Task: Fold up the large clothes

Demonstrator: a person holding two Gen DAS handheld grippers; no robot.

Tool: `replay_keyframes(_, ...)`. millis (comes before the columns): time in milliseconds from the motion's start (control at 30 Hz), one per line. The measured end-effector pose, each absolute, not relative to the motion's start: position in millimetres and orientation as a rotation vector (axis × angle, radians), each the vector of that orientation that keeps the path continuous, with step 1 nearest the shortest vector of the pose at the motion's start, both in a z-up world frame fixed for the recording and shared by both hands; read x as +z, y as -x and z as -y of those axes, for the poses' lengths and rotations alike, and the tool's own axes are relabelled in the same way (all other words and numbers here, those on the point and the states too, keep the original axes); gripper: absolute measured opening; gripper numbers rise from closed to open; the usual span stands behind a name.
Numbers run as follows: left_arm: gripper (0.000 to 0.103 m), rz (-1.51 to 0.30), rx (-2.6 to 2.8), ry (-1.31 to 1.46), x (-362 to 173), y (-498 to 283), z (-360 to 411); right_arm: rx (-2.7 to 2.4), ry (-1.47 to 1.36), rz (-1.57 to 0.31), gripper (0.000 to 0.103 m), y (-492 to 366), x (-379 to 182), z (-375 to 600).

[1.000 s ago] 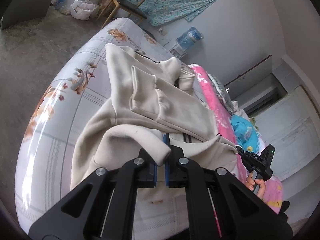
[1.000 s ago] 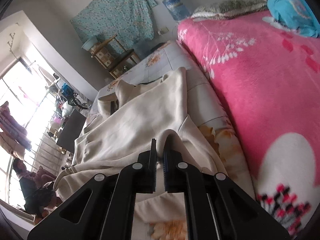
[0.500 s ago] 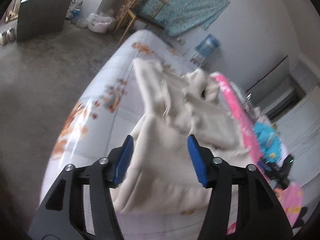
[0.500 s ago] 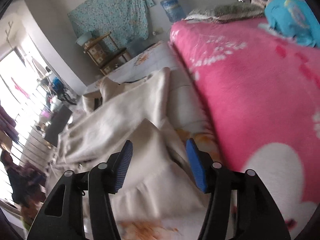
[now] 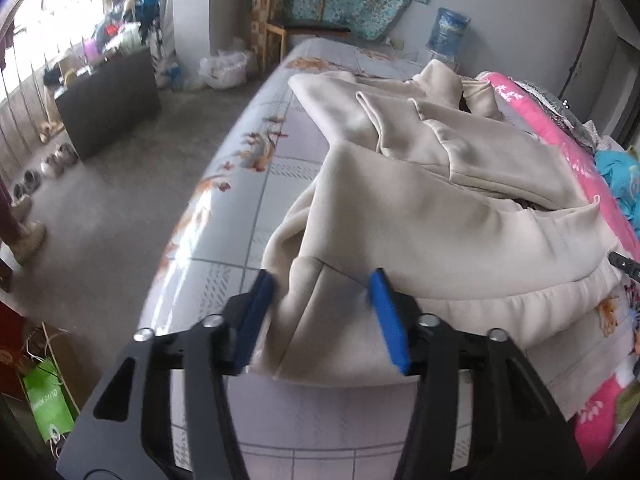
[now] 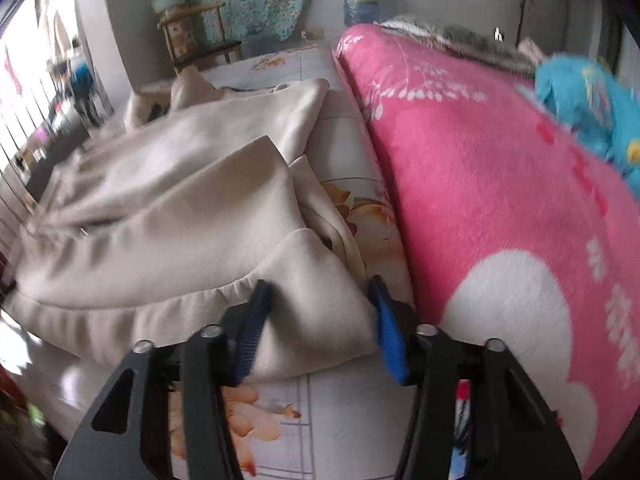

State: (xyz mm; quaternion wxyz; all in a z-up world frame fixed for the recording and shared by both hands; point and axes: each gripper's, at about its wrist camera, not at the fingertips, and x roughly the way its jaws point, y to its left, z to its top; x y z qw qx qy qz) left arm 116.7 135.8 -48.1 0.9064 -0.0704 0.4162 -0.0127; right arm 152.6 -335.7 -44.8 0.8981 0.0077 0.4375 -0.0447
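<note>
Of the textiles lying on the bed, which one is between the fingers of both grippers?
The beige garment: its near hem lies between both grippers' blue pads. The pink blanket and blue cloth lie beside it.

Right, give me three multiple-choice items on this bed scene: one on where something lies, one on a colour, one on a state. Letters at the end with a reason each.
1. Where does the beige garment lie?
A. on the floor
B. on the floral sheet of the bed
C. over the wooden chair

2. What colour is the blanket beside the garment?
A. pink
B. green
C. black

3. How do the pads of the left gripper stand to the garment's hem?
A. apart, with the hem between them
C. pinched flat on the hem
B. nowhere near the garment

Answers:
1 B, the garment is spread on the sheet.
2 A, pink with white print in the right wrist view.
3 A, the blue pads show a gap either side of the fabric while the jaws are closing.
</note>
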Motion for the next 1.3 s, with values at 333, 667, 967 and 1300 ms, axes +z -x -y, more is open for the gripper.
replay_keyframes(333, 0.009, -0.763, -0.089, 0.094, 1, -80, -136, -0.067, -0.039, -0.814, 0.01, -115, 8, 329)
replay_keyframes(667, 0.028, -0.904, -0.037, 0.118, -23, -47, -174, -0.077, -0.07, -0.994, 0.027, -76, -25, 350)
replay_keyframes(967, 0.048, -0.824, -0.357, 0.181, -3, -67, -114, 0.151, -0.079, -0.884, 0.047, -96, 6, 284)
replay_keyframes(1300, 0.031, -0.826, -0.391, -0.1, -49, -84, 1, 0.257, 0.108, -0.983, 0.04, -133, -52, 183)
